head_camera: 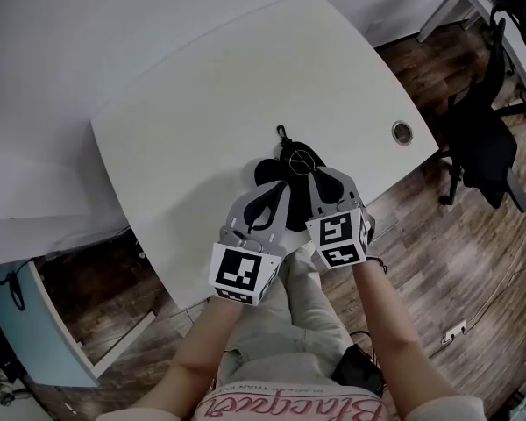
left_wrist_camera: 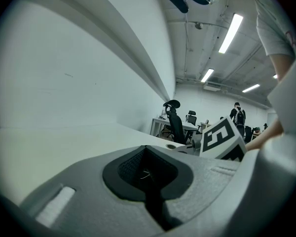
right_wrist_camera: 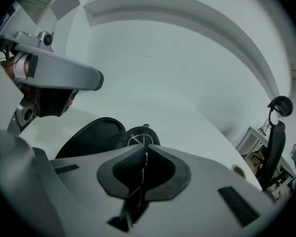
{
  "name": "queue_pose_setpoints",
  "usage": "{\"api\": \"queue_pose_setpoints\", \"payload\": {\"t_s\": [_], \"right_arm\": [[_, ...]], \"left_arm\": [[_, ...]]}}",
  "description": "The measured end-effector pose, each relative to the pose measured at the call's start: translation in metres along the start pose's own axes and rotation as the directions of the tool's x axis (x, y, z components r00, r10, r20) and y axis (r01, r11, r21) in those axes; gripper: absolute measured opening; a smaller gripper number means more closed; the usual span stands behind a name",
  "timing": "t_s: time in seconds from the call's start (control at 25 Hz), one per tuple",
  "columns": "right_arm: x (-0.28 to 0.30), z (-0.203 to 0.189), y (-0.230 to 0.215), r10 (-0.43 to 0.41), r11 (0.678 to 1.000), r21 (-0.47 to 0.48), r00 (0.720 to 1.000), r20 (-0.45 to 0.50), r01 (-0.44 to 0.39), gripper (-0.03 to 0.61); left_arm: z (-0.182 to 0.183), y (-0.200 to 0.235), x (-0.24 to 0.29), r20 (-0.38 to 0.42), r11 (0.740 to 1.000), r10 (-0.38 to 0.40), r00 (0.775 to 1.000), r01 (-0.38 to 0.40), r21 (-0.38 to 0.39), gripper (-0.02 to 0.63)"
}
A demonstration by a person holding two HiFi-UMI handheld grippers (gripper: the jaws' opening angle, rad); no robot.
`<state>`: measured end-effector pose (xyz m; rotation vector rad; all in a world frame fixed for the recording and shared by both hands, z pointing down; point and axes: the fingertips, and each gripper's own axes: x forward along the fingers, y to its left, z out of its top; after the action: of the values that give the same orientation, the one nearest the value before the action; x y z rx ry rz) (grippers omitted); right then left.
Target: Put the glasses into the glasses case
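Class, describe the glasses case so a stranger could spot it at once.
Find the white table. Near its front edge lies the glasses case. It is the only black thing on the tabletop, lying open, a small loop at its far end.

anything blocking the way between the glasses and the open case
Nothing visible does. The right hand-held gripper pinches the thin wire glasses right at the open glasses case; the left hand-held gripper is at the case's left edge.

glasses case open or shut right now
Open. In the right gripper view the glasses case shows its hollow black inside, and its two halves are spread apart on the table.
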<state>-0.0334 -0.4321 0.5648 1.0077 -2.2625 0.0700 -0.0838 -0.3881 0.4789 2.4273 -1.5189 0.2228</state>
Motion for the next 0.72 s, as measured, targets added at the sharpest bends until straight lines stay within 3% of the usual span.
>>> {"api": "queue_pose_setpoints", "payload": {"t_s": [0.4,0.72], "right_arm": [[-0.025,0.022,-0.007,0.022,0.999,0.023,0.997,0.075,-0.024,0.014],[-0.091,0.072,-0.014,0.059,0.996,0.048,0.978,0.199,-0.07,0.011]], "left_arm": [[0.022,-0.004,-0.005,0.035,1.0,0.027,0.999,-0.027,0.013,0.002],[0.057,-0.013,-0.016,0.098,0.998,0.052,0.994,-0.055,0.026,0.002]]}}
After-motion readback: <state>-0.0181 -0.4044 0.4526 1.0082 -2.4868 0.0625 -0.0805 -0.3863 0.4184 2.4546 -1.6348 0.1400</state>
